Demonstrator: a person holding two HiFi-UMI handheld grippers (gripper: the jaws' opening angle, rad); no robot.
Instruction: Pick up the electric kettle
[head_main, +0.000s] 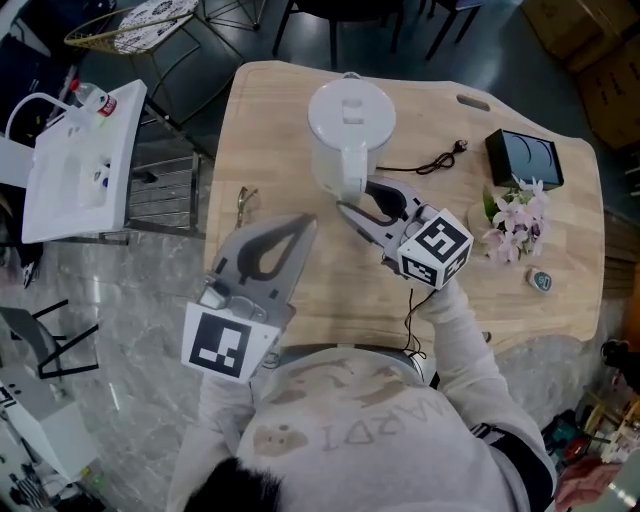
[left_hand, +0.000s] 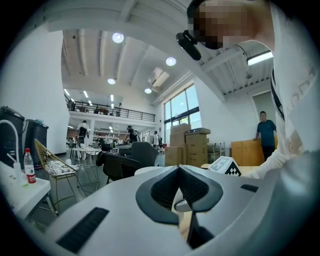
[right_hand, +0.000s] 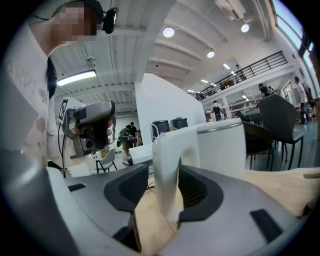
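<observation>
The white electric kettle (head_main: 345, 125) stands upright on the wooden table (head_main: 262, 120), its handle (head_main: 352, 180) turned toward me. My right gripper (head_main: 356, 196) is open with its jaws on either side of that handle. In the right gripper view the handle (right_hand: 166, 170) stands between the dark pads (right_hand: 125, 187), with a gap showing on the left side and the kettle body (right_hand: 222, 150) behind. My left gripper (head_main: 303, 222) hovers over the table's near left edge, below and left of the kettle. Its jaws are shut with nothing in them (left_hand: 179, 169).
A black cord (head_main: 425, 163) lies right of the kettle. Beyond it sit a black box (head_main: 525, 158), pink flowers (head_main: 515, 220) and a small round object (head_main: 540, 281). A small metal item (head_main: 246, 205) lies near the left edge. A white side table (head_main: 75, 160) stands off to the left.
</observation>
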